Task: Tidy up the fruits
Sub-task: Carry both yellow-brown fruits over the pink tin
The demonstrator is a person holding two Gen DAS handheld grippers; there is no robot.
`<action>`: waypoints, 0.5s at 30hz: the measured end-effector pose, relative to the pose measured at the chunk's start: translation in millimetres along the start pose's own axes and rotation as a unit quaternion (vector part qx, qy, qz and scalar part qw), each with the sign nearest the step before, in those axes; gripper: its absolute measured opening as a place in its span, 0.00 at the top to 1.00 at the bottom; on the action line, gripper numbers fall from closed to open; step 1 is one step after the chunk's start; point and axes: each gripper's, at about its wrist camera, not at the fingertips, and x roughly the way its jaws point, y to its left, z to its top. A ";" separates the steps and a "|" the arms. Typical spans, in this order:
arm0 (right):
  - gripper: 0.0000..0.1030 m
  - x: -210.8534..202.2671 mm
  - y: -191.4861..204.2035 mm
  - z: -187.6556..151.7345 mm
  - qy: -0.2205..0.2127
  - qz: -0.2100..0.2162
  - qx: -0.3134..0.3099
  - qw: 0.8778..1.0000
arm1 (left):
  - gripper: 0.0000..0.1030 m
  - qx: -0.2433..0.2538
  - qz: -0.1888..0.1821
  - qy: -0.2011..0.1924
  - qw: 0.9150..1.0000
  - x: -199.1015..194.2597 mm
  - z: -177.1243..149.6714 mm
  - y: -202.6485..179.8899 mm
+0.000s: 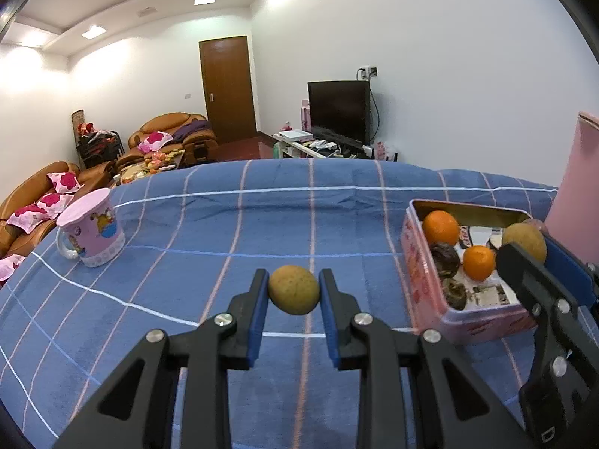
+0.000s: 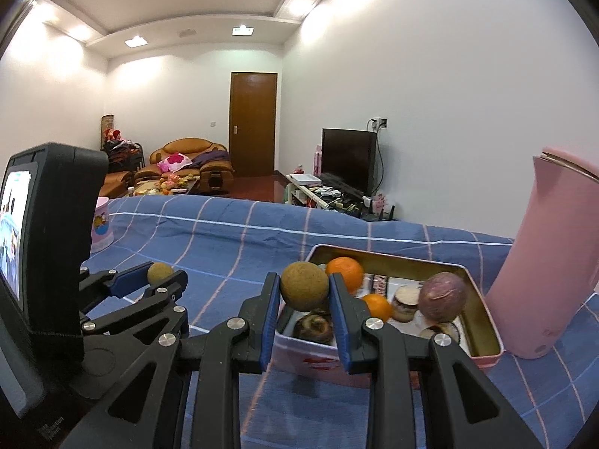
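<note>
Step in hand: both hands are loaded and mid-carry, I'd say. The left hand-held gripper (image 1: 294, 292) is clamped on a yellow-brown round fruit (image 1: 294, 295), held above the blue plaid cloth (image 1: 224, 232), left of the tin and not yet over it.

Right side: the right hand-held gripper (image 2: 304, 292) is clamped on another brownish round fruit (image 2: 304, 288), hanging right over the near-left corner of the pink tin box (image 2: 483, 359). Looks like this one is about to go in.

Next move, my guess: right one needs to slide a bit further in over a free patch, go down, then let the fingers part. The corner below already has a dark fruit in it, so dropping straight down might bump that one. The left then has to travel right to the tin, and the two grippers are pretty near each other, so one at a time seems safer.

What's in the tin: a bigger orange (image 2: 345, 269) at the back-left, a smaller orange (image 2: 378, 307) near the middle, a purplish round fruit (image 2: 441, 297) on the right, a dark wrinkled fruit (image 2: 312, 327) at the front, plus a couple more dark bits I can't name. Printed paper lines the bottom.

Other stuff: pink mug (image 1: 93, 234) upside down, well off to the left; pink thermos jug (image 2: 543, 262) standing just beside the tin's right side.
</note>
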 end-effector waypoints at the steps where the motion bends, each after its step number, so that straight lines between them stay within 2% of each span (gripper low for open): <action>1: 0.72 -0.4 -2.7 0.1 0.000 -0.001 0.003 1.000 | 0.72 0.001 -0.002 0.000 1.000 0.4 0.5 -3.6; 15: 0.72 -8.0 -37.7 3.1 -0.010 -0.018 0.028 0.999 | 0.72 -0.002 -0.028 -0.009 1.000 -0.5 9.4 -39.0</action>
